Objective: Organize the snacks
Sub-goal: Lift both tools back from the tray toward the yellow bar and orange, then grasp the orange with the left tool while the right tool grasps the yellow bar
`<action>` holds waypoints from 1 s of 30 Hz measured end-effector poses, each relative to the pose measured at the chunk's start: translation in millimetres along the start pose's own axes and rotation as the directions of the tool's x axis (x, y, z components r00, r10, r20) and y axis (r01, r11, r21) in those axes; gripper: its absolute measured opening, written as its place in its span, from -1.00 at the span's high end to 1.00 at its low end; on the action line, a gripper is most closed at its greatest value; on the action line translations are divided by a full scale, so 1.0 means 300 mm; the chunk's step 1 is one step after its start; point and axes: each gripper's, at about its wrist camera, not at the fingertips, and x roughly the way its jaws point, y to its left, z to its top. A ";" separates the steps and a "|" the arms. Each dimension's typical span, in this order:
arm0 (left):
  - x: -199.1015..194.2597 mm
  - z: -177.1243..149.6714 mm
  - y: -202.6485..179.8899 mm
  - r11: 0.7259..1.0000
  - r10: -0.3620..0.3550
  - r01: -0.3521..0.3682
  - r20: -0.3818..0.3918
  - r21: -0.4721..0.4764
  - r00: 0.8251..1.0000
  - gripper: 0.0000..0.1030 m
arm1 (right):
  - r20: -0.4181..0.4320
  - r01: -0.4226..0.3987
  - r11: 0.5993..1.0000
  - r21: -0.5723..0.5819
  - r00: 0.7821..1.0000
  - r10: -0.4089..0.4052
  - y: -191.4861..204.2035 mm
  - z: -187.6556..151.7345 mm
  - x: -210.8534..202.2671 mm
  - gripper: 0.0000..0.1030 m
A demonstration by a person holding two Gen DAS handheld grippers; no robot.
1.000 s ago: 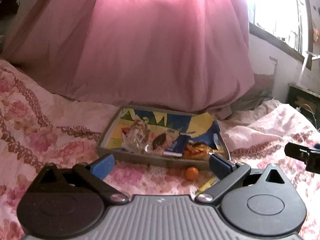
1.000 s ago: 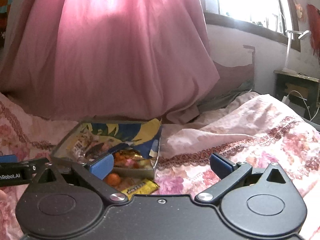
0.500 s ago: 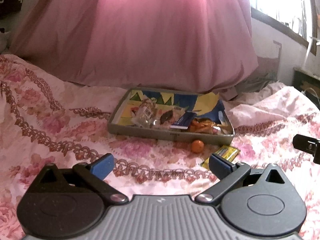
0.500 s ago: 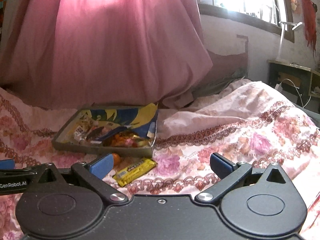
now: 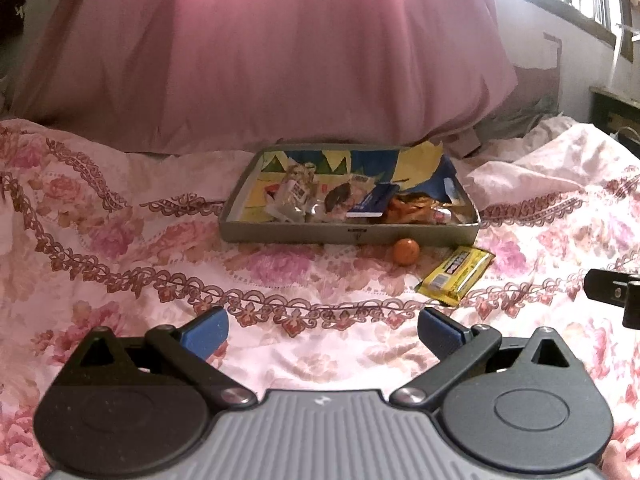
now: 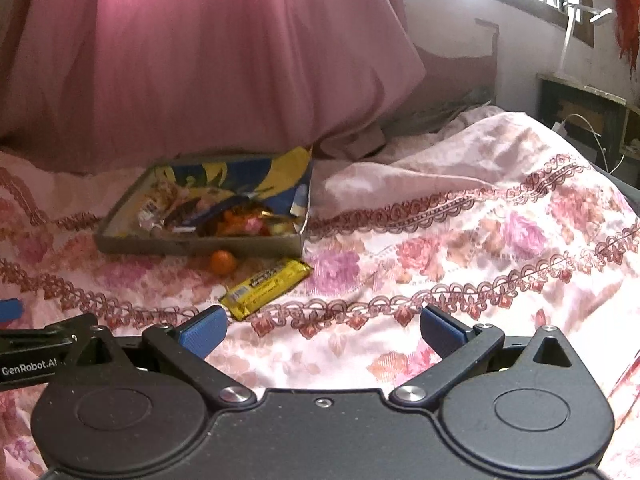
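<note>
The grey tray (image 5: pixel 348 236) sits on the floral bedspread (image 5: pixel 120 240) in front of the pink curtain (image 5: pixel 320 48), and it already holds a jumble of snacks: clear wrappers toward its left half, a dark blue packet (image 5: pixel 370 202) near its middle and orange-gold wrappers (image 5: pixel 412 210) toward its right. 2 items lie outside it: a small orange ball-shaped snack (image 5: pixel 405 252) just beside the tray's near wall, toward its right end, and a yellow bar (image 5: pixel 456 276) on the bedspread near the tray's near right corner, angled away from it. The left gripper (image 5: pixel 322 334) and the right gripper (image 6: pixel 322 334) both hover over the bedspread, well apart from the tray on its near side, each with its blue pads spread wide and nothing between them. Judging from this, 2 pickups remain. The risks lie mostly in the soft, wrinkled bedspread: closing on the flat yellow bar may pinch fabric along with the wrapper, or the slick wrapper may slip out of the pads. The round snack looks likely to roll away from the tray's wall if a pad nudges it before both close. A careless drop near the tray's torn paper lining (image 5: pixel 424 164) could also knock lighter wrappers out.
</note>
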 end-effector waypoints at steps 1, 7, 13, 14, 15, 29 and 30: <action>0.004 -0.001 -0.001 1.000 0.004 -0.004 -0.005 0.002 1.000 -0.99 | -0.006 -0.001 1.000 -0.003 1.000 0.001 0.002 -0.002 0.003 -0.99; 0.019 -0.004 0.003 1.000 0.024 -0.024 -0.028 0.008 0.999 -0.99 | -0.026 -0.003 1.000 -0.021 1.000 0.002 0.013 -0.008 0.016 -0.99; 0.033 -0.005 0.009 0.999 0.043 -0.043 -0.051 0.004 0.998 -0.99 | -0.047 -0.024 0.998 -0.054 0.999 0.022 0.028 -0.013 0.029 -0.99; 0.037 -0.005 0.010 0.999 0.046 -0.046 -0.056 0.003 0.997 -0.99 | -0.054 -0.026 0.998 -0.061 0.998 0.023 0.032 -0.014 0.033 -0.99; 0.041 -0.005 0.011 0.999 0.049 -0.049 -0.061 0.002 0.997 -0.99 | -0.060 -0.029 0.997 -0.067 0.998 0.025 0.036 -0.015 0.038 -0.99; 0.110 -0.007 0.012 0.998 0.054 -0.055 -0.127 -0.005 0.990 -0.99 | -0.190 -0.105 0.994 -0.044 0.977 0.095 0.043 -0.011 0.133 -0.99; 0.116 -0.006 0.012 0.998 0.054 -0.055 -0.133 -0.005 0.990 -0.99 | -0.197 -0.108 0.993 -0.043 0.976 0.097 0.042 -0.010 0.140 -0.99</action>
